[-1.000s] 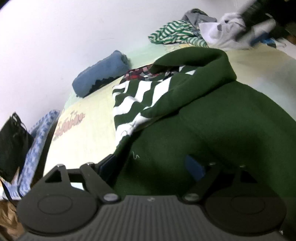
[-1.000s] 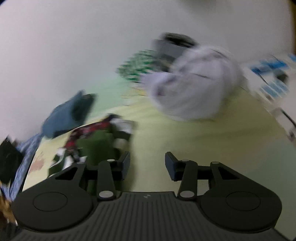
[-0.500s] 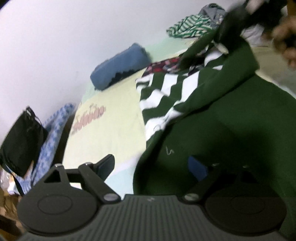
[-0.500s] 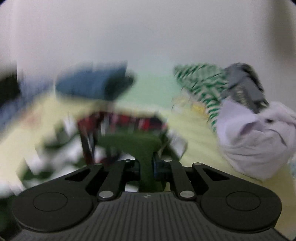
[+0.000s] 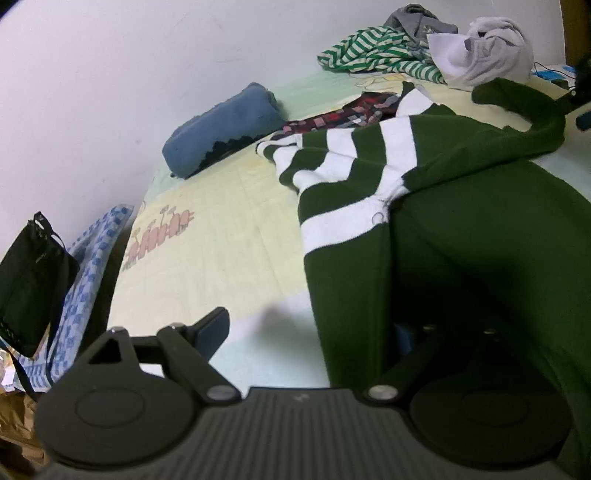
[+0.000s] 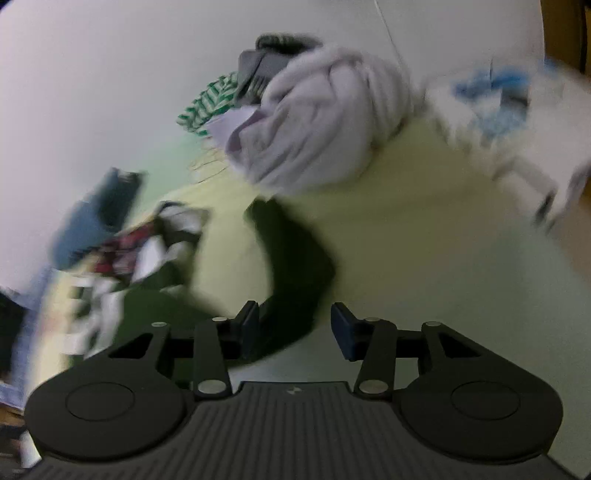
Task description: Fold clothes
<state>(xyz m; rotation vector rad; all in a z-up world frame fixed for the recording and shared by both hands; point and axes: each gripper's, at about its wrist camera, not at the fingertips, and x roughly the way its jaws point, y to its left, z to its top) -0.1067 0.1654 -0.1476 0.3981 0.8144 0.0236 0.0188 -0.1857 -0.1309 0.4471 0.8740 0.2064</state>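
A dark green sweater (image 5: 480, 240) with white stripes on its sleeve lies spread over the pale yellow bed sheet (image 5: 221, 229). My left gripper (image 5: 310, 332) is open at the sweater's near edge. Its left finger (image 5: 210, 325) rests over bare sheet, and its right finger is hidden under the green fabric. In the blurred right wrist view, the sweater's plain green sleeve (image 6: 295, 258) lies curved on the sheet. Its end runs in between the fingers of my right gripper (image 6: 294, 328), which is open.
A rolled blue towel (image 5: 221, 129) lies by the wall. A red patterned garment (image 5: 354, 112) sits behind the sweater. At the far end are a green-white striped garment (image 5: 376, 55), a grey one (image 5: 417, 18) and a white bundle (image 5: 487, 48). A black bag (image 5: 33, 277) hangs at the left.
My right gripper, shut on the green sleeve half a second ago, has opened after carrying it to the right. The sleeve now lies stretched out on the sheet. My left gripper stays open.
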